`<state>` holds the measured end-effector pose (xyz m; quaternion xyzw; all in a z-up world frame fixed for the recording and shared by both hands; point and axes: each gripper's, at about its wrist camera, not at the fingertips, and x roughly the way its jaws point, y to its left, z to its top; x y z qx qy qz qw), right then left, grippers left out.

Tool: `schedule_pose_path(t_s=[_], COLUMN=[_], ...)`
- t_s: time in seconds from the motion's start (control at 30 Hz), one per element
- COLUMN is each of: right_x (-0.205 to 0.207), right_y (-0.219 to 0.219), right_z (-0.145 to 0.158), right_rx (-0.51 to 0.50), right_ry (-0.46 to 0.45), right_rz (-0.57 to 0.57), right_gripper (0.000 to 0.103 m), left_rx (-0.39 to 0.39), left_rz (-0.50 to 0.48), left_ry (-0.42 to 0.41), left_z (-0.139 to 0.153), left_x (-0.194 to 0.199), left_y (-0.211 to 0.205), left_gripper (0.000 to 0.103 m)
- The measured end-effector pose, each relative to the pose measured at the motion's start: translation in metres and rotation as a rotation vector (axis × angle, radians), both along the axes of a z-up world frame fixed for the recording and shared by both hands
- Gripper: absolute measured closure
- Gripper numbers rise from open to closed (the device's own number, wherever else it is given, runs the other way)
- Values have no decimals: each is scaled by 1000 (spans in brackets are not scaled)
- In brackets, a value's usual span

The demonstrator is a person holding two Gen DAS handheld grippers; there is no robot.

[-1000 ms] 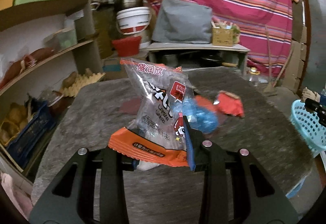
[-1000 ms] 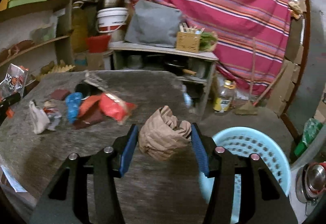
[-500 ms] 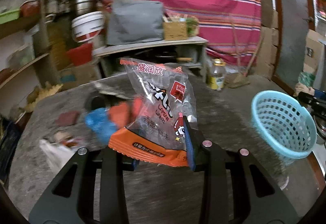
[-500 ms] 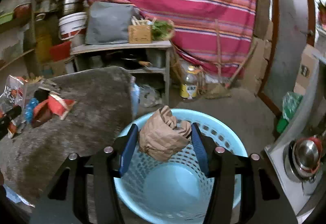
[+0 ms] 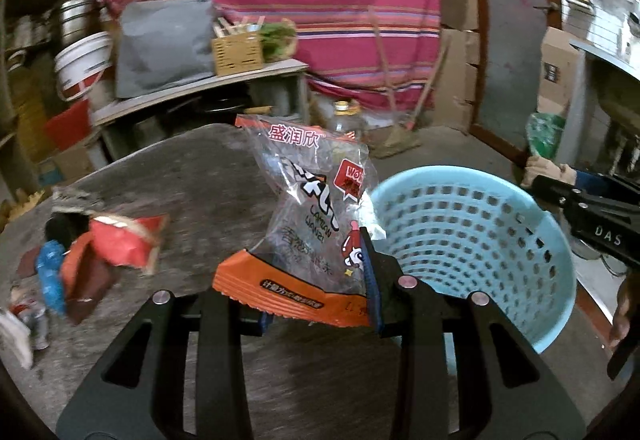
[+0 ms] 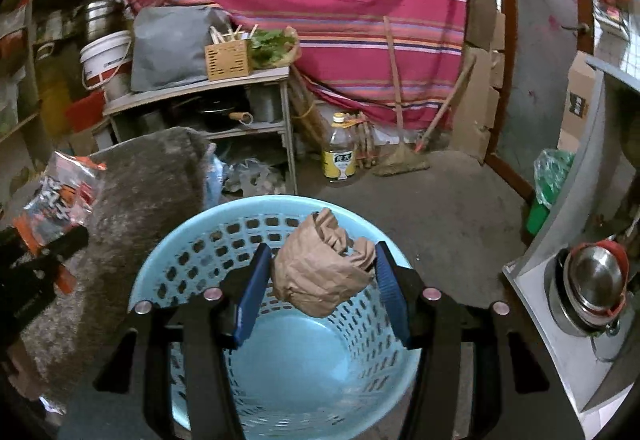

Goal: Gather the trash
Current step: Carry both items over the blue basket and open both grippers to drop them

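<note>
The right tongs [image 6: 318, 290], clamped on a crumpled brown paper wad [image 6: 320, 272], hang directly above the open mouth of the pale blue perforated plastic basket [image 6: 180, 240]; a clean drop probably calls for parting the jaws only while the wad stays centred over the basket, clear of its rim. The left tongs [image 5: 316, 304], level and pointing forward, grip a clear-and-orange printed snack wrapper [image 5: 312, 224] upright over the grey stone bench [image 5: 192, 175], just left of the basket, with more wrappers farther left.
</note>
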<state>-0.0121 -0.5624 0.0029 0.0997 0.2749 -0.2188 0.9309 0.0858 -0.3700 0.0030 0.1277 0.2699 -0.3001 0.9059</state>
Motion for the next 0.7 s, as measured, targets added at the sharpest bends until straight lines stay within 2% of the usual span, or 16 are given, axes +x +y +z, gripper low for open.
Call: schedule_pose_path(t_s=[0.17,0.27,0.33,0.37,0.47,0.53,0.7], right_x=[-8,-12,-14,-14,-15,-14,-5], right_y=[-18,-25,-29,-30,-31,-29,-19], right_z=[-4,-6,-6,-6,-7,-8,-8], right_rx=[22,35,38,40,45,46,38], right_ry=[-7,-15,-18,-19,-18,-16,-9], right_rz=[-34,-46,-51,-53,-51,-47,-25], right_gripper=[50,50,50,50,50,50,50], left_rx=[10,15,18,17,15,11,-26], left_rz=[-52,-80,-87,-90,-93,-81,-20], left_ry=[-7,-8,-13,-18,-22,-33,-38], left_z=[-5,-6,-5,-5,-2,0,8], left_x=[-6,-8,-9,-11,-13,-14,-7], left_y=[-37,-54,-60,-63,-60,-55,-27], left_gripper=[66,56,45,44,35,25,13])
